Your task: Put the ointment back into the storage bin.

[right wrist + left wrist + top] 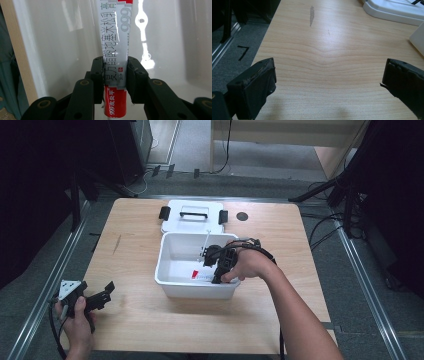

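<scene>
At the left edge of the light wooden table [130,270], the left gripper [97,296] rests low in the person's left hand [75,320], its jaws spread wide with only bare wood grain between them in the left gripper view [329,85]; it grips nothing and sits well apart from the box.

Toward the middle stands the white rectangular plastic storage bin [167,285], open at the top, with its flat white lid with black handle and clips [192,215] lying just behind it on the table.

Inside the bin, toward its right side, the right gripper [216,270] reaches down in the person's right hand [250,265]. Its jaws are clamped on a flat silver-and-red ointment tube printed with Chinese characters and "999" [115,62], pinching it across its width near the red end. The tube's long axis runs straight out along the line of the jaws, away from the hand into the bin.

Whether the tube touches the floor of the bin cannot be told. Any coming move belongs to the right hand, which is by far the nearer, and would likely follow that axis: lowering to release, or lifting clear.
</scene>
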